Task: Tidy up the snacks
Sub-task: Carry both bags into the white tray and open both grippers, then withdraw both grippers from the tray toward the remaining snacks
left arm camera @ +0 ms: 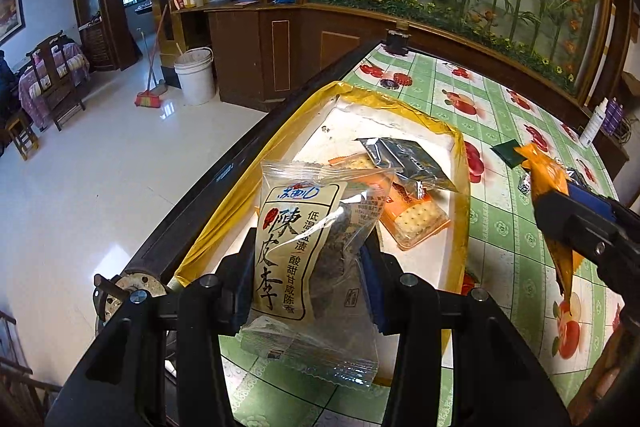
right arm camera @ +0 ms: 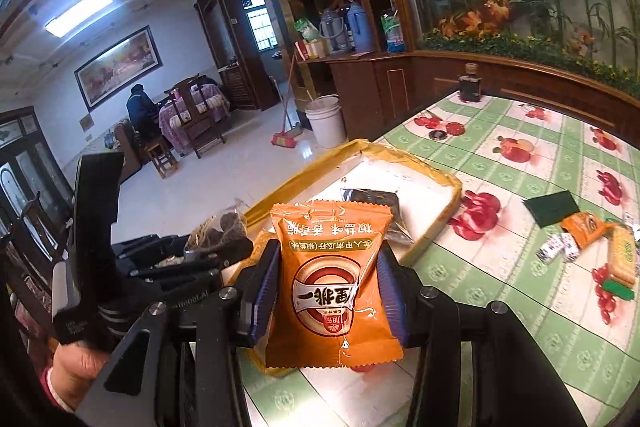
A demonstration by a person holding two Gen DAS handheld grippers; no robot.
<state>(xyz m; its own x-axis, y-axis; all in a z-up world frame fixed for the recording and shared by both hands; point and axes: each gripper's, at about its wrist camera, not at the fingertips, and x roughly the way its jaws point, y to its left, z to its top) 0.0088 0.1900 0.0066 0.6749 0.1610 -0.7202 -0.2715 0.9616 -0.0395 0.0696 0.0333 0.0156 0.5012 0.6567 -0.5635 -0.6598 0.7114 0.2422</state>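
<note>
My left gripper (left arm camera: pixel 308 287) is shut on a clear plum snack packet (left arm camera: pixel 308 247) with Chinese lettering, held above the near end of a white tray with a yellow rim (left arm camera: pixel 460 203). In the tray lie a cracker packet (left arm camera: pixel 416 219) and a dark packet (left arm camera: pixel 412 159). My right gripper (right arm camera: pixel 326 287) is shut on an orange snack packet (right arm camera: pixel 330 279), held over the tray's near edge (right arm camera: pixel 448 211). The right gripper with its orange packet (left arm camera: pixel 548 179) also shows at the right of the left wrist view. The left gripper (right arm camera: pixel 216 251) shows left of it in the right wrist view.
Several loose snacks (right arm camera: pixel 592 243) and a dark green square (right arm camera: pixel 552 207) lie on the fruit-print tablecloth (right arm camera: pixel 520 155) to the right of the tray. A dark bottle (right arm camera: pixel 470 83) stands at the table's far end. The table edge (left arm camera: pixel 240 163) drops to the tiled floor on the left.
</note>
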